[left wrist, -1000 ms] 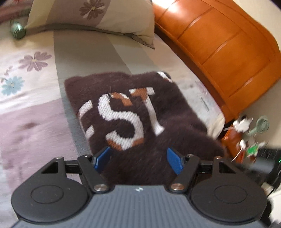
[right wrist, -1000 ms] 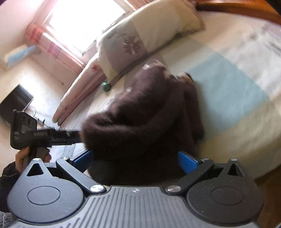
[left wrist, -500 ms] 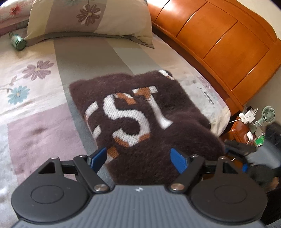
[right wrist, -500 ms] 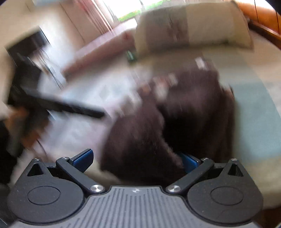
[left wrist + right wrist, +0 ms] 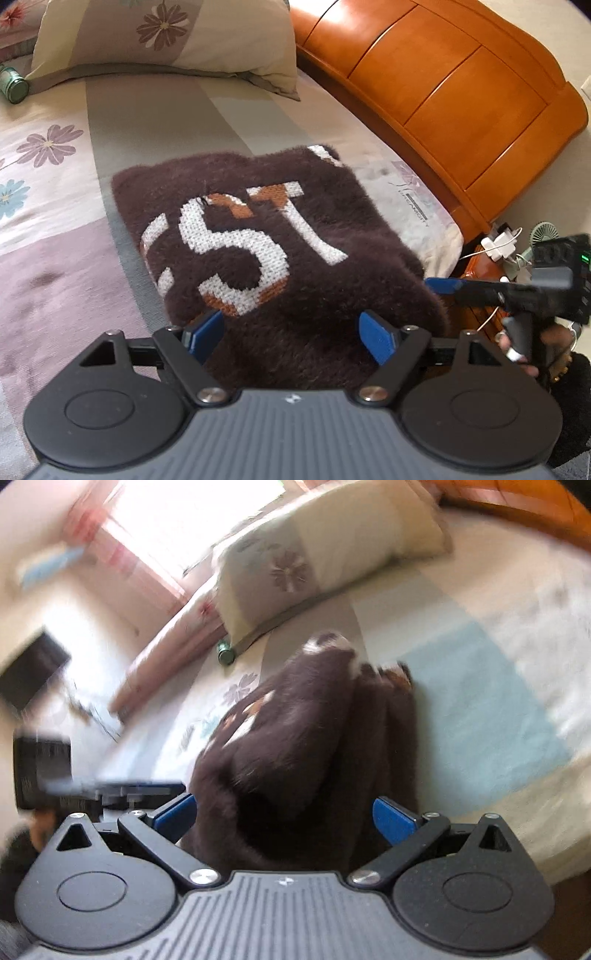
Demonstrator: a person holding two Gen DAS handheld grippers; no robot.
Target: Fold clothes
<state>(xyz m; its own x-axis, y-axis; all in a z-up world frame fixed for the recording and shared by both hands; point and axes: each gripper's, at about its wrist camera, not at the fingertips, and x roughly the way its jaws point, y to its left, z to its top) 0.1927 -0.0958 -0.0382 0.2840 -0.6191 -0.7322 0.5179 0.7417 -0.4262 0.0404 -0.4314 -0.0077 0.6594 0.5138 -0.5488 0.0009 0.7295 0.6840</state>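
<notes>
Two wrist views over one bed

Left view: close above the folded brown sweater [image 5: 266, 251], looking down toward the pillow [image 5: 166, 40], headboard [image 5: 443, 81] at right. Right view: equally close, from the sweater's opposite side, blurred. Shared: sweater, pillow, green bottle [image 5: 225, 653].

A bed covered by a patchwork sheet of cream, grey, mauve and pale blue panels with printed flowers [image 5: 48, 147] fills most of both views, a matching cream-and-grey flowered pillow [image 5: 162, 40] lying at its head. Behind it curves a glossy orange-brown panelled wooden headboard [image 5: 443, 81], with a bedside surface cluttered with white chargers and cables [image 5: 498, 245] beyond the mattress corner. In the blurred right wrist view, a bright window with pinkish curtains [image 5: 177, 528] floods pale walls with daylight.
</notes>
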